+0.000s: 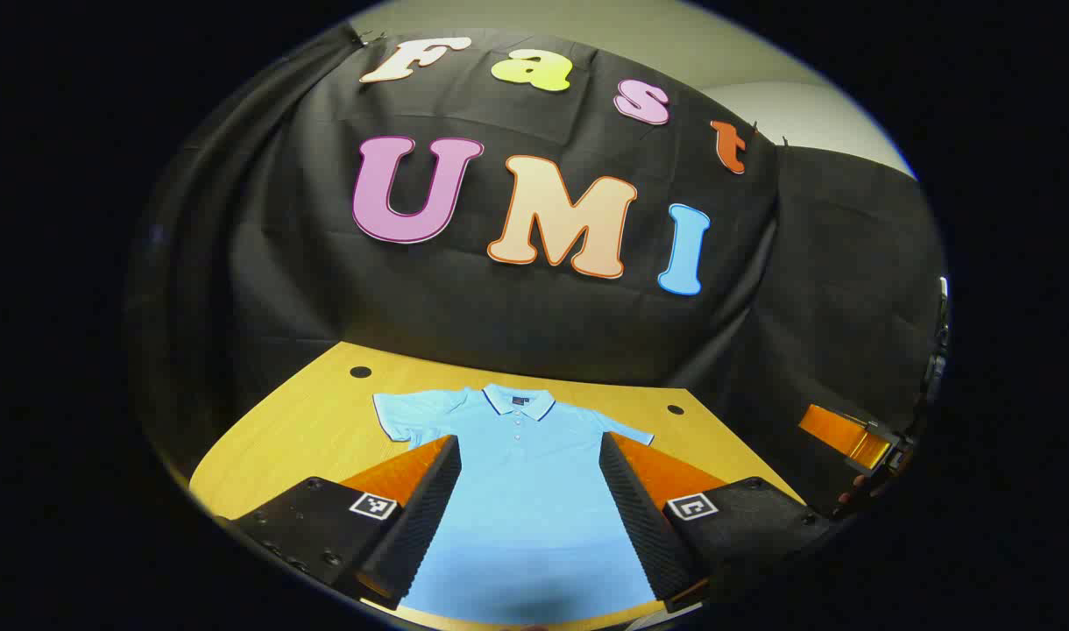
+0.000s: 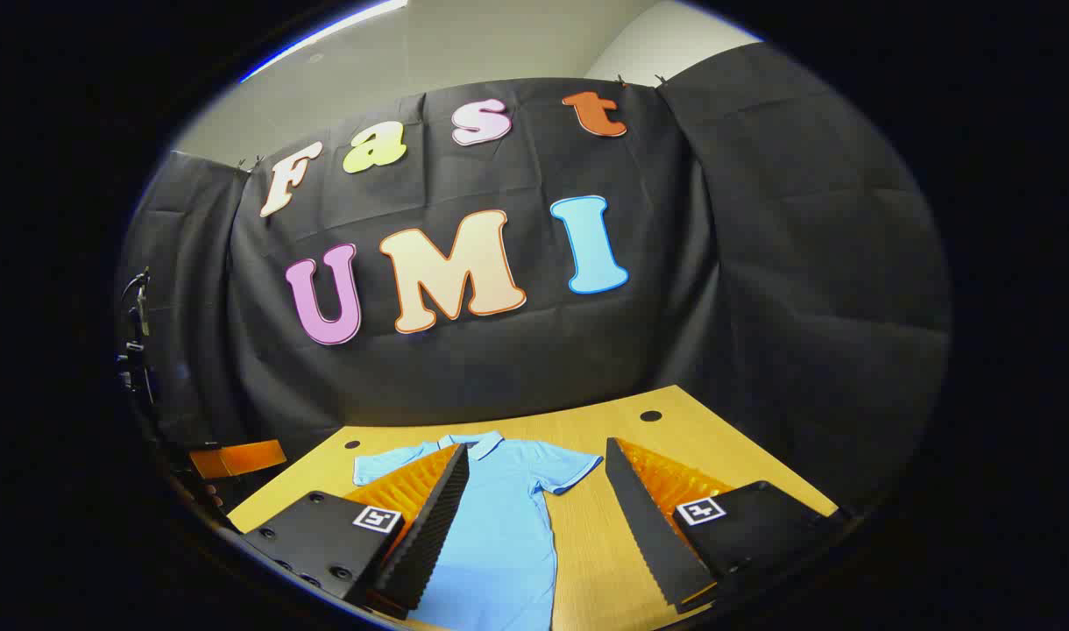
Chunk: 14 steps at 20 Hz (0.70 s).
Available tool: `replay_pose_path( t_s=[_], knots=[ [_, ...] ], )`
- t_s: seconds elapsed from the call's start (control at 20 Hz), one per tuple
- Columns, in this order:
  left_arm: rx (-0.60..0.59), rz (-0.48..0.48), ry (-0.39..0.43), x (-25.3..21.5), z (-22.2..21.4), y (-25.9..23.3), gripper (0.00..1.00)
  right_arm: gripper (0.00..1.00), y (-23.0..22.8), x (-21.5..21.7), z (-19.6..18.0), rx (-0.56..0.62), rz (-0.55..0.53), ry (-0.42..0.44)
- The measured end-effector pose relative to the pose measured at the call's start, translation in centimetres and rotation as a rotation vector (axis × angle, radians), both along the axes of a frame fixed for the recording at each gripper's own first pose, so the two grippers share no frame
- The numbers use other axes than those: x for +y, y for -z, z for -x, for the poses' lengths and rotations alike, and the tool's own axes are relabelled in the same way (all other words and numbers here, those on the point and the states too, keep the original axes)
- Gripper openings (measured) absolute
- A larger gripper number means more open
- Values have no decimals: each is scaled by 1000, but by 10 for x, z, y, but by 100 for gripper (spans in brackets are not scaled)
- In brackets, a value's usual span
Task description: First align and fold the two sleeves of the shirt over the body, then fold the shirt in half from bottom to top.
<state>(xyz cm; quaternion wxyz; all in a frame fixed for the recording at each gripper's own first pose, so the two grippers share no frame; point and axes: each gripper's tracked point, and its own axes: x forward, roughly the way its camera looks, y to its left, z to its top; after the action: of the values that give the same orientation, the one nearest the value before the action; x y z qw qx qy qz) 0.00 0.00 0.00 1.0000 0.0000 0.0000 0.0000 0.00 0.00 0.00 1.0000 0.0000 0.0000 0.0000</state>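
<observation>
We see a yellow wooden worktop with two dark round holes near its far edge, one toward each corner. A light blue polo shirt lies flat directly on it, face up, collar toward the far edge, short sleeves spread out to both sides, unfolded.

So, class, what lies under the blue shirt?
The shirt lies flat on a wooden table, which shows all round it. Whatever sits directly beneath the cloth is covered and cannot be seen.
</observation>
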Motion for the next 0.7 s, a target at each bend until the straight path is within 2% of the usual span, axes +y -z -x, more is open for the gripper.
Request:
replay_pose_path(
  t_s=[0.7],
  knots=[
    [10,27,-117,28,20,8,95,98,35,20,-34,108,36,-108]
  ],
)
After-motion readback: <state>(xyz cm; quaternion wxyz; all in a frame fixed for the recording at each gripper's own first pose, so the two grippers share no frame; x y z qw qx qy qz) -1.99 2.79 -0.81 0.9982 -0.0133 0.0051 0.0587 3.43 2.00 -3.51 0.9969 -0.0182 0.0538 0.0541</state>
